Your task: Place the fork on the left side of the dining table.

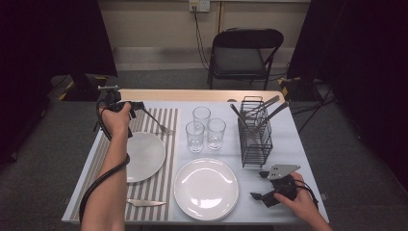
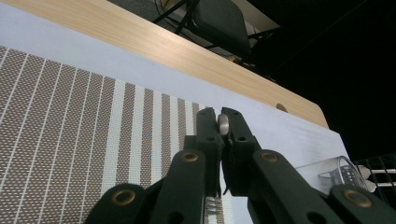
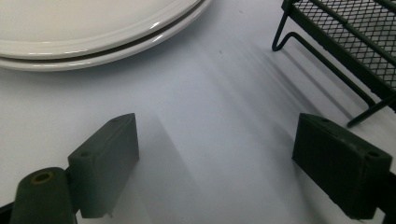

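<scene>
Table-setting, fork step. Near edge: knife (image 1: 146,202) already lies on the striped mat (image 1: 163,185), in front of the left plate (image 1: 144,155). Your right tool (image 1: 262,186) rests on the counter (image 1: 284,211) beside the stacked plates (image 1: 206,188), jaws wide apart, nothing between them, rack (image 1: 255,132) just behind it. Mid counter: three glasses (image 1: 206,129). Far side: your left tool (image 2: 223,122) is clamped on the fork (image 1: 159,123) by the handle end, metal visible between the tips. Fork hangs over the mat's far part, tines toward the glasses, just past the left plate's rim. My read: carry in progress, fork not yet placed. Next: lower it flat onto the mat beside the plate, then release; don't clip the rim or glasses.
</scene>
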{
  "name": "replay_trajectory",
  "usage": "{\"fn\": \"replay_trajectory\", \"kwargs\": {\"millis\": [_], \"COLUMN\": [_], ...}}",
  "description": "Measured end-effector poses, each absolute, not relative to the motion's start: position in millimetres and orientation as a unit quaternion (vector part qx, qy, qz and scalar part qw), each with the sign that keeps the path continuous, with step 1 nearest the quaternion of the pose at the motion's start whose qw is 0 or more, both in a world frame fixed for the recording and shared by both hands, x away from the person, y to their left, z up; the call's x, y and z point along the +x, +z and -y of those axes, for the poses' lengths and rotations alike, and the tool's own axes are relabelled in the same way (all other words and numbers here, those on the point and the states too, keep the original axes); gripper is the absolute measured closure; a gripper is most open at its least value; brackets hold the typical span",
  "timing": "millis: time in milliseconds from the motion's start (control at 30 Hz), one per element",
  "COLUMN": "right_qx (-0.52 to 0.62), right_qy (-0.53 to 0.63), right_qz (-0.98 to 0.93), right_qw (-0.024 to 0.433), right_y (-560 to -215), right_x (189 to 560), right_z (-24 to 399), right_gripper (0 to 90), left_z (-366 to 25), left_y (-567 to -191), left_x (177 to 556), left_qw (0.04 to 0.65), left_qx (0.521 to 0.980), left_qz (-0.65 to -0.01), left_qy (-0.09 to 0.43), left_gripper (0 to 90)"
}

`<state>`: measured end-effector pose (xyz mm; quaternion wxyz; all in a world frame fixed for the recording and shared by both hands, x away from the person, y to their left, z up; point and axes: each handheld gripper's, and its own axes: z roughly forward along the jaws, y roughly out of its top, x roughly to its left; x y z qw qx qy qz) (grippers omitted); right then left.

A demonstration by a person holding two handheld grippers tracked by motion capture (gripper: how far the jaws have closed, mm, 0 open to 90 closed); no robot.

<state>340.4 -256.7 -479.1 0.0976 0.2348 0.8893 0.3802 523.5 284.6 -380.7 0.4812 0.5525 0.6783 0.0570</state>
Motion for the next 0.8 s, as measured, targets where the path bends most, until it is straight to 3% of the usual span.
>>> {"fn": "replay_trajectory", "kwargs": {"millis": [800], "right_qx": [0.235], "right_qy": [0.38], "right_qz": [-0.889], "right_qw": [0.098], "right_y": [-479.1], "right_x": [340.4], "right_z": [256.7], "right_gripper": [13.4], "left_z": [-297.7], "left_y": [-389.8], "left_x": [520.7], "left_qw": [0.451], "left_qx": [0.558], "left_qz": [-0.692], "left_qy": [0.081], "left_gripper": [81.2]}}
